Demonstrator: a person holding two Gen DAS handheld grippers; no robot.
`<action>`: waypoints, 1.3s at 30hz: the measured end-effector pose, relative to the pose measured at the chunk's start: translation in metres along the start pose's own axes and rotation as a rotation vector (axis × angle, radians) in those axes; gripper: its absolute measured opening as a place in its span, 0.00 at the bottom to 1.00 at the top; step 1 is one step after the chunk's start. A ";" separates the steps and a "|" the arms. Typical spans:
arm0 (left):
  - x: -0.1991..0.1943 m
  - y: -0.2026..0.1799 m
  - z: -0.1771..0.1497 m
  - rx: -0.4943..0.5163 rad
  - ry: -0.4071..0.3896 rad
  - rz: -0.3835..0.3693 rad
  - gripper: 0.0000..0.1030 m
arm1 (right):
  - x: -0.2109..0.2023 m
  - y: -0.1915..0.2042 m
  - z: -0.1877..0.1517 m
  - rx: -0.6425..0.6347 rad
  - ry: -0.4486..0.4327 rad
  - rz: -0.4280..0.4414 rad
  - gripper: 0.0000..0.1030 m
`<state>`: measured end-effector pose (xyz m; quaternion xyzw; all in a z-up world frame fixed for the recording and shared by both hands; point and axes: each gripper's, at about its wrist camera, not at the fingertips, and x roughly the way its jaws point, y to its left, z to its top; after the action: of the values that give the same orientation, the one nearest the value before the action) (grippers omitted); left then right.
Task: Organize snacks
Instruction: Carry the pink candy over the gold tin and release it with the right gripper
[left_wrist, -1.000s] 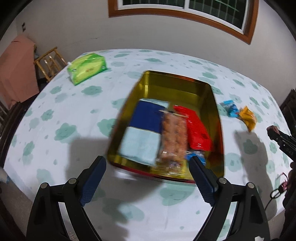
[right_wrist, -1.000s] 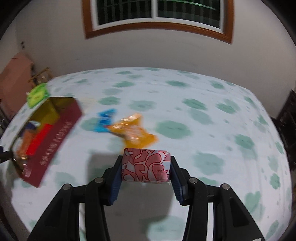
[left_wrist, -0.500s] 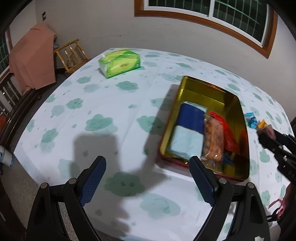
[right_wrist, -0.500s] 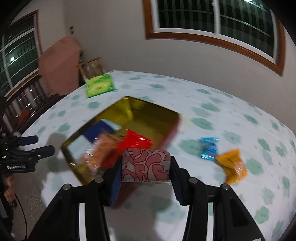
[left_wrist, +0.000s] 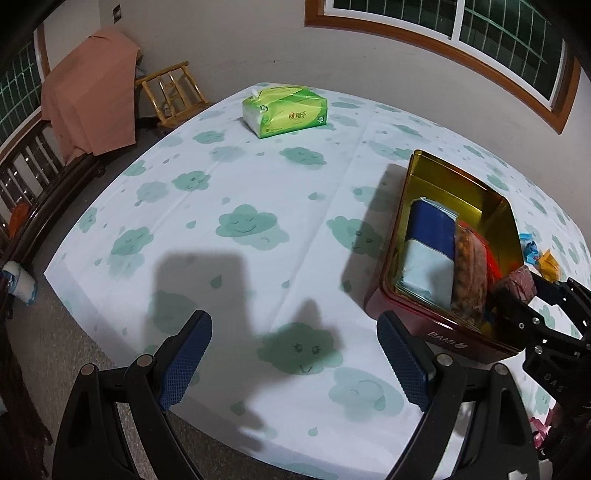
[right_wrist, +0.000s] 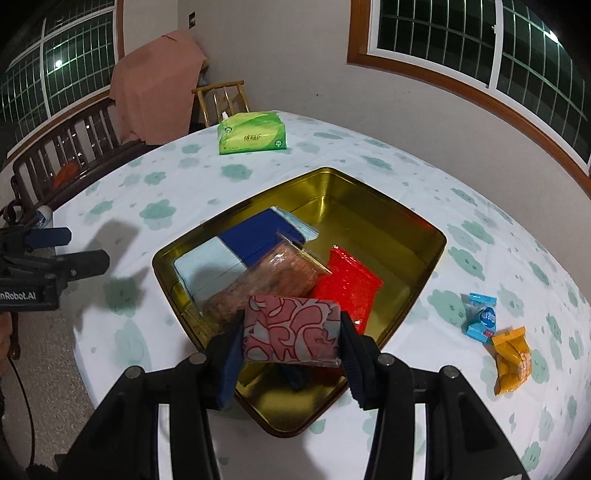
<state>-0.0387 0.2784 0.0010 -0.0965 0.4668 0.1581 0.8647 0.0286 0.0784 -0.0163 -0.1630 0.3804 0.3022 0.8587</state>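
My right gripper (right_wrist: 291, 334) is shut on a pink snack packet with red swirls (right_wrist: 291, 334), held above the near corner of a gold tin (right_wrist: 439, 240). The tin holds a blue-and-pale packet (right_wrist: 236, 254), a clear bag of brown snacks (right_wrist: 273, 280) and a red packet (right_wrist: 347, 288). Right of the tin lie a blue wrapped sweet (right_wrist: 480, 315) and an orange packet (right_wrist: 511, 360). My left gripper (left_wrist: 293, 360) is open over bare cloth, left of the tin (left_wrist: 424, 173). In the left wrist view the right gripper (left_wrist: 517, 291) shows the pink packet (left_wrist: 519, 284) at the tin's near right corner.
A green tissue pack (left_wrist: 284, 110) sits at the table's far side. A wooden chair (left_wrist: 171, 96) and a bench draped with a pink cloth (left_wrist: 88, 110) stand beyond the table's left edge. The cloud-print tablecloth (left_wrist: 240, 221) stretches left of the tin.
The right gripper carried the pink packet leftward from open table to above the tin. The left gripper drew away to the left, so the tin now sits at its right.
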 end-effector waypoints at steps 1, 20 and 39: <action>-0.001 0.001 0.000 -0.003 -0.003 -0.001 0.86 | 0.002 0.001 0.000 -0.002 0.003 -0.004 0.46; 0.001 -0.005 -0.005 -0.009 0.014 -0.018 0.86 | 0.020 -0.005 -0.004 0.040 0.065 0.007 0.47; 0.001 -0.020 -0.007 0.023 0.014 -0.035 0.86 | -0.020 -0.053 -0.009 0.131 -0.049 0.011 0.53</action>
<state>-0.0361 0.2576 -0.0028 -0.0960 0.4727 0.1371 0.8652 0.0469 0.0251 -0.0042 -0.0968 0.3790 0.2854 0.8750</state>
